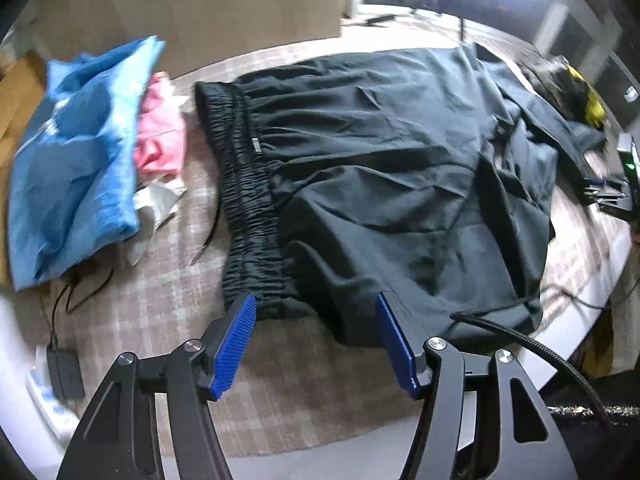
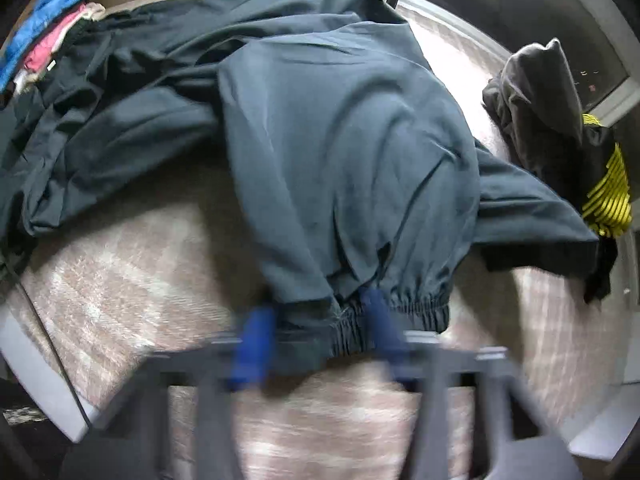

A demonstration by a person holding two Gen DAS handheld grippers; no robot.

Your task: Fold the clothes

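A pair of dark trousers lies spread across the tabletop, which is covered by a pale checked cloth. In the left wrist view the elastic waistband runs from the far left down to the near edge, the body of the garment extending to the right. The left gripper is released: its blue-padded fingers stand apart, one either side of the near corner of the waistband, and neither pad presses on the fabric. In the right wrist view the trouser legs are bunched and folded over one another, with an elastic cuff at the near end. The right gripper is heavily blurred; its blue fingers appear either side of the cuff, with cloth between them, and whether they are clenched on it cannot be told. At the far left of the tabletop lies a blue garment over a pink one. At the right end sits a grey garment with a black-and-yellow striped item just beside it.
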